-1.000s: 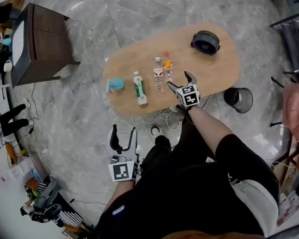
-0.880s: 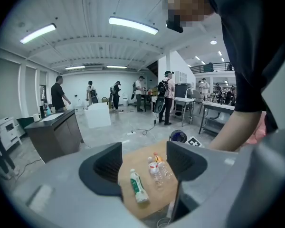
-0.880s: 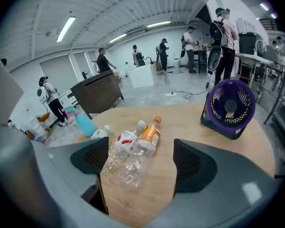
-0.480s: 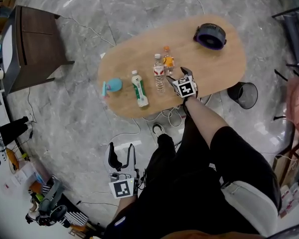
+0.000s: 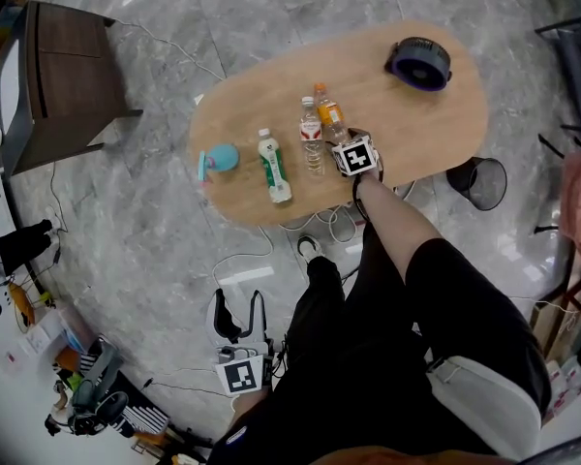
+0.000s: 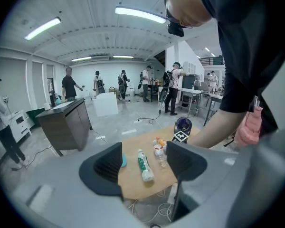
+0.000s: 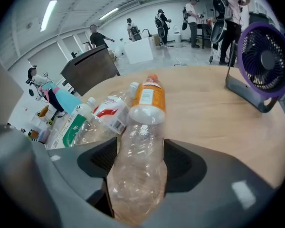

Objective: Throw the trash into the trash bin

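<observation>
Right gripper (image 7: 140,158) is clamped on the orange-label bottle (image 7: 147,99). Its jaws have just been closing, and both pads sit against the clear lower body. The bottle lies on the table (image 5: 407,124) about mid-length, cap pointing to the far edge. The label is plain orange and I can't read any print on it.

Touching it on the left is a red-and-white-label bottle (image 7: 109,112), also lying down, writing too small to read. Next left, apart from those two, is a green-and-white-label bottle (image 7: 69,127) with a white cap, text not legible. A teal object (image 5: 221,161) sits near the table's left end. A purple fan (image 7: 263,65) stands at the right end, near the far edge.

The trash bin (image 5: 482,182), black mesh, is on the floor just off the table's right end on the near side, well apart from the held bottle.

Left gripper (image 6: 145,163) has its jaws apart with nothing between them. It hangs low over the floor on my near side of the table. Its cube shows a square black-and-white marker.
</observation>
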`<state>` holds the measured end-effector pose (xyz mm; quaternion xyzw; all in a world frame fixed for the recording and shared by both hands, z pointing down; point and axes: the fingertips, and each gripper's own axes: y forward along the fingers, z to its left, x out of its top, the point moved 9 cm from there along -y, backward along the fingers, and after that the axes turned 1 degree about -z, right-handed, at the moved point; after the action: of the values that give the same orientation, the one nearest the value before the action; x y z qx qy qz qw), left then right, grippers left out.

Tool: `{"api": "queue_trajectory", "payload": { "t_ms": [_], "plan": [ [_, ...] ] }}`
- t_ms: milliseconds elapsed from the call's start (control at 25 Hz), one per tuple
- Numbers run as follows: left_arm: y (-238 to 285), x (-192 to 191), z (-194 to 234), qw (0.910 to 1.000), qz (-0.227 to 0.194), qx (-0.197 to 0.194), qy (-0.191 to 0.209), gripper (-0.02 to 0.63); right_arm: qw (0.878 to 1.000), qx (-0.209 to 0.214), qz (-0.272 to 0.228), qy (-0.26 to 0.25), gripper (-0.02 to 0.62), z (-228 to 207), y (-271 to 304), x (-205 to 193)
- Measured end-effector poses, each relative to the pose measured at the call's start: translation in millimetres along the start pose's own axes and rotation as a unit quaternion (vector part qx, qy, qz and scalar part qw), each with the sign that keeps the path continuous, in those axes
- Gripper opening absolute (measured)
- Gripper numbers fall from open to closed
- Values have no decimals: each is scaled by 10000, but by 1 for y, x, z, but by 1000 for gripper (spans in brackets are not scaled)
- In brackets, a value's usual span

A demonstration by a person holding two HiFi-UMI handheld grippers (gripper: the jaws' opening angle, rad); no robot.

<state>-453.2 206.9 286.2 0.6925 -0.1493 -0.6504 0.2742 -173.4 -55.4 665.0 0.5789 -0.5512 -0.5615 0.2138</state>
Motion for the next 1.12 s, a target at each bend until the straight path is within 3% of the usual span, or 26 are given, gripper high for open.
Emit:
{"api": "queue_trajectory", "payload": {
  "t_ms": [160,520,800,1120],
  "plan": [
    [-4,-4,-5,10000,74,26,26,299,9999,53,9,87,327,-4,-3,-4],
    [25,0,-37,9991,53,-325,267,299,9958,484,-618,470,322,-28,-48,-11],
    [53,22,-85,9974,-65,-569,438,298,9877,734,-1187,708,322,-71,-122,-10],
    [63,48,-137,9954,-436,-735,437,296,9800,959,-1644,587,322,-104,-224,-26]
  ]
}}
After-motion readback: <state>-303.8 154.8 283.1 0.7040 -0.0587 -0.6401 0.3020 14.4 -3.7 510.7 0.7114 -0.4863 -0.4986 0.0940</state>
